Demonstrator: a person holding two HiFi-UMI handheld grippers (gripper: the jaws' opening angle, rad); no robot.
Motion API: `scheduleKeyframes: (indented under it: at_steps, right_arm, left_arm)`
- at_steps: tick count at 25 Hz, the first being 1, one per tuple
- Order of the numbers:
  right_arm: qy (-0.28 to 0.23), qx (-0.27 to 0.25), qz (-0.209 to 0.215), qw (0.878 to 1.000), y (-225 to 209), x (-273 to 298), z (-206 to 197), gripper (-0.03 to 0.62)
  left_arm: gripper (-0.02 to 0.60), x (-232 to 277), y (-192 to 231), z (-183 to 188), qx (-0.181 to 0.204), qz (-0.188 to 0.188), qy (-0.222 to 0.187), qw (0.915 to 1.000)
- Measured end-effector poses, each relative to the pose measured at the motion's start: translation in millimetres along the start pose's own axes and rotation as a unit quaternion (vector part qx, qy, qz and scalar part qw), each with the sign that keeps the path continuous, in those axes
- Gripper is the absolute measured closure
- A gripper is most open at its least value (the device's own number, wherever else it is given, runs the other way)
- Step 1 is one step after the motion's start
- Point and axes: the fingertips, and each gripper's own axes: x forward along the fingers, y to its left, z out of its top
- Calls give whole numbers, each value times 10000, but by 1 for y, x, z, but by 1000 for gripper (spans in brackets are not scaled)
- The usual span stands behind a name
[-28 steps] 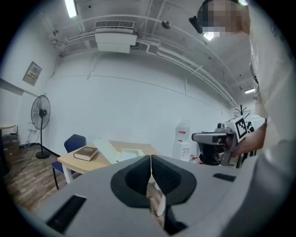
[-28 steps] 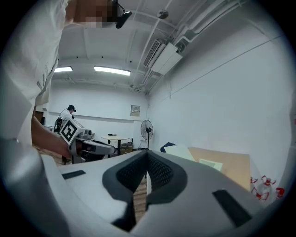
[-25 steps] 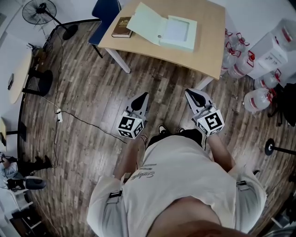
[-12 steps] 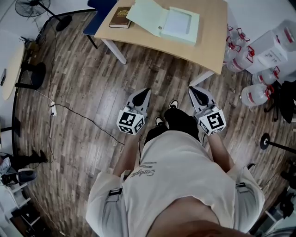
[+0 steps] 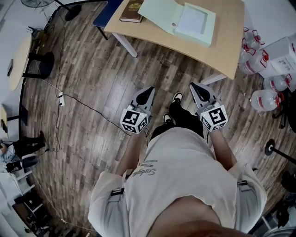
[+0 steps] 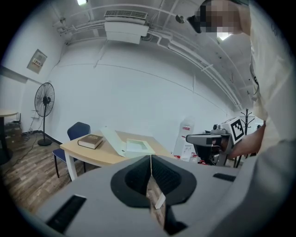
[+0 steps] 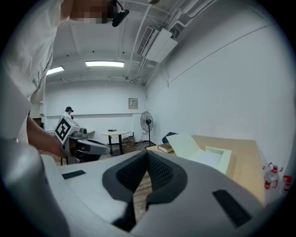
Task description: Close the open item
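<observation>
Noted on table (image 5: 226, 51): open pale-green box (image 5: 196, 21), lid flap raised toward brown book (image 5: 132, 11). Left gripper (image 5: 148, 92) and right gripper (image 5: 198, 89) held well short of table, both jaw pairs clenched on nothing. Recommended: approach table, push flap over from its free edge, steady base. Hinge and any catch not discernible; table's far edge cut off.

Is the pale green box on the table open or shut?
Open: the box has its lid swung back, showing the inside.
</observation>
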Motion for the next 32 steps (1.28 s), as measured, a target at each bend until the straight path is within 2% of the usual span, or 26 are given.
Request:
scheduleKeyframes:
  at_steps: [5,14,20,25,29,32]
  right_arm:
    - [-171,-125,106,9997,-23,32,13,599]
    - [-360,1,-174,9992,-115,75,19,599]
    - [-502,145,-180,9985,-167,104,24,599]
    - [-482,227,-48,9986,-184,125,21,599]
    - [-439,294,-31,9986,-187,132,20,599]
    - [-399,510,-91,9979,-197,141,19,599]
  left_arm:
    - [566,32,13,11,35,-72,157,9998]
    - [566,130,22,68,407,-535,315,9972]
    - [566,179,49,106,401,-324,217,9984]
    - [566,202,68,119,262,-179,103,9994]
    - [566,209,79,119,-76,-138,12,9999]
    - [566,218,90,128,12,-149,13,9999]
